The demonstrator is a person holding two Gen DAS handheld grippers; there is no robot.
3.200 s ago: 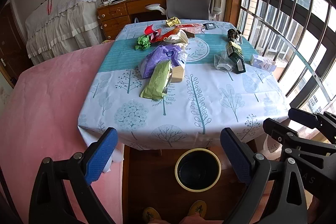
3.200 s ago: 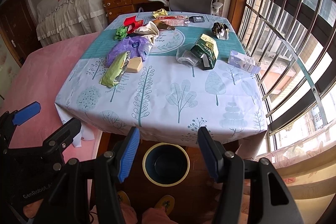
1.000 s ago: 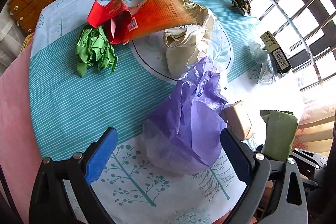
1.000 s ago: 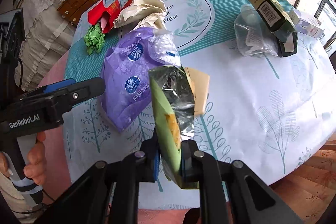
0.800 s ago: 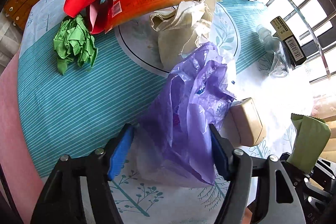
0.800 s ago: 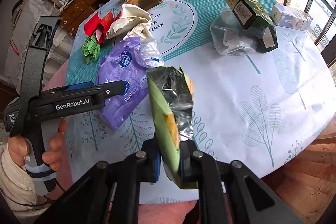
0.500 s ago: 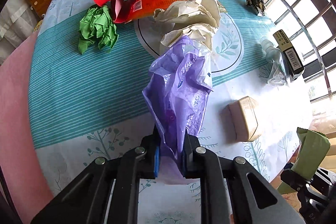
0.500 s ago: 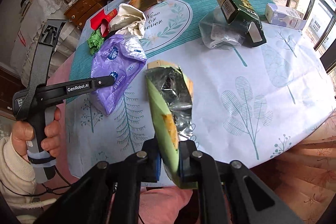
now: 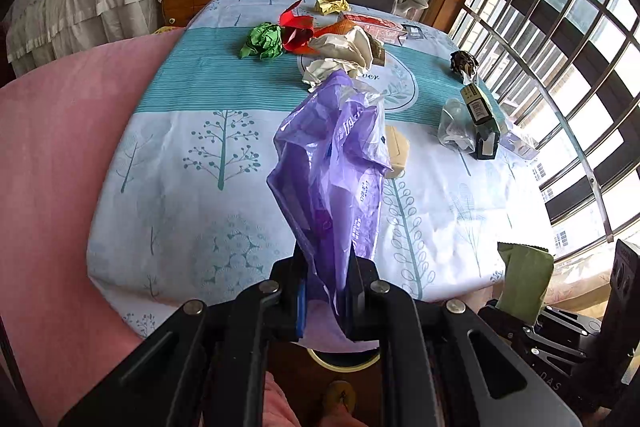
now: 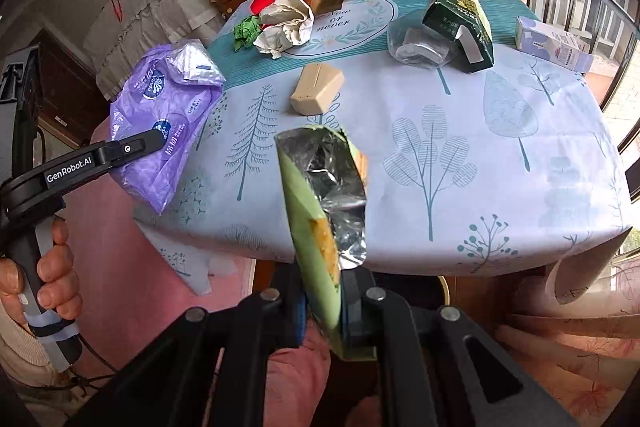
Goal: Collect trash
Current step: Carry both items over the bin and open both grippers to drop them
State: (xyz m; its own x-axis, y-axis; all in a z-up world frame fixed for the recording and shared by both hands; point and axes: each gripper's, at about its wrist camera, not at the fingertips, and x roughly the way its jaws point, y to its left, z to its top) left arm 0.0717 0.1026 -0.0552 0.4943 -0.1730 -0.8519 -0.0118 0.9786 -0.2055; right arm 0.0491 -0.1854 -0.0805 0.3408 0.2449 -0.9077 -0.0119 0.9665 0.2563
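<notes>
My left gripper is shut on a crumpled purple plastic bag, held up over the near edge of the table. From the right wrist the same purple bag hangs off the table's left side in that gripper, which a hand grips. My right gripper is shut on a green foil-lined snack bag, seen also as a green wrapper at lower right. A yellow-rimmed bin shows below the table edge, mostly hidden by the purple bag.
Left on the table: a tan box, green paper ball, cream crumpled paper, red and orange wrappers, a dark green carton, a clear bag, a pale purple box. A pink bed lies left, window bars right.
My left gripper closed on the purple bag and lifted it back toward the near table edge. The right gripper carried the green snack bag back past the table edge too.
</notes>
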